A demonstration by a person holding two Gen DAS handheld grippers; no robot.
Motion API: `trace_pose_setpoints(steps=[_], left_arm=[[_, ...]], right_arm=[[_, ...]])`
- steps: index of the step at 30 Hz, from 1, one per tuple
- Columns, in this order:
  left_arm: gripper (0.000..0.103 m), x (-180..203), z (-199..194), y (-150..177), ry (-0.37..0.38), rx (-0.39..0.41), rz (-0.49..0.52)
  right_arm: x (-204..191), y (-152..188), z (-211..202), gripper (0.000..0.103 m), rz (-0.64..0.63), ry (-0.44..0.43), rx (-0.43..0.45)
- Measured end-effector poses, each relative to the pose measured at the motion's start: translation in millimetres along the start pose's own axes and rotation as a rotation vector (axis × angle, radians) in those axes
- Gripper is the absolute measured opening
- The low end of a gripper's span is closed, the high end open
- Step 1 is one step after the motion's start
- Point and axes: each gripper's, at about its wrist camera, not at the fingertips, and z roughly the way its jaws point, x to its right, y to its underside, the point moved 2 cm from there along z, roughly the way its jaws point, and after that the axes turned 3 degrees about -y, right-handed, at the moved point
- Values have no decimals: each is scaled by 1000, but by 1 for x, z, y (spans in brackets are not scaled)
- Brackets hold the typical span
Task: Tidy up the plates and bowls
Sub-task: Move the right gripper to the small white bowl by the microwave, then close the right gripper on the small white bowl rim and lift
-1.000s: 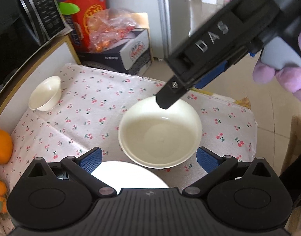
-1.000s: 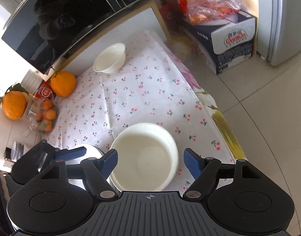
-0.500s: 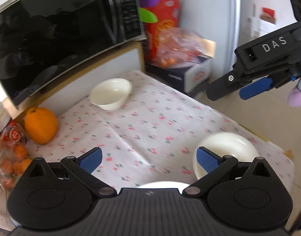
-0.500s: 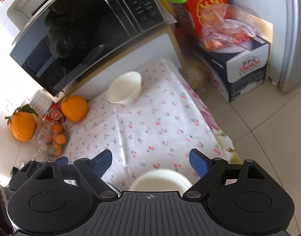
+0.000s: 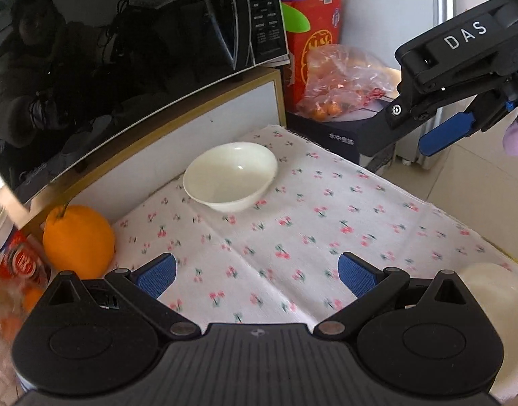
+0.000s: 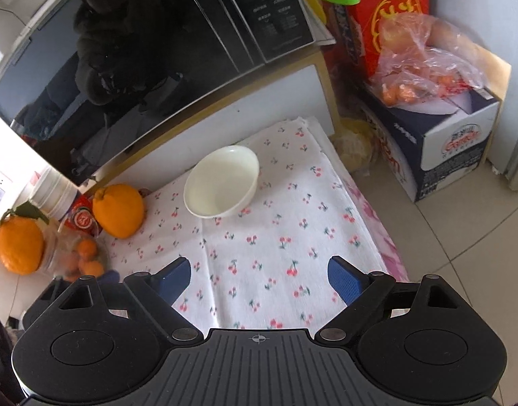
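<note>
On cherry cloth [image 6: 279,237] small bowl [image 6: 221,182] now nearer; right gripper [image 6: 259,279] jaws just widened, empty; left gripper [image 5: 255,274] jaws wide.

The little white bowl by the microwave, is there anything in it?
Empty. The little white bowl stands upright on the cherry cloth, and both wrist views show only its bare, glossy inside.

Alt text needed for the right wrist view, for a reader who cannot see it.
A small white bowl sits empty on a cherry-print cloth, ahead of the right gripper, whose blue-padded fingers stand open with nothing between them. A black microwave stands behind the bowl, with oranges to the left.
</note>
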Motion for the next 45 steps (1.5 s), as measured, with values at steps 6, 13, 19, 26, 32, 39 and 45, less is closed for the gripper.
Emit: trace_pose_setpoints(steps=[6,13,19,26,32,39,45], left_arm=[[103,-7,35,-11,19,-1,0],[103,-19,76,-17,39,2,-23],[102,-27,103,-13,64,19,-69],[102,-43,114,-9,72,119,-154],[103,-45,119,-4,102,137,-153],[103,-39,120,-1,78,108,-97],[103,-46,124,-4,55,83,-141]], right_arm=[[3,-25,38,90,4,-7,-30],[13,-49,82,90,43,-70,-52],[21,-60,115,90,71,-140,-62],[26,-66,146,90,92,-194,-72],[33,-68,161,90,123,-198,-53],[32,-70,165,84,121,-202,-14],[31,-69,168,67,110,-186,4]])
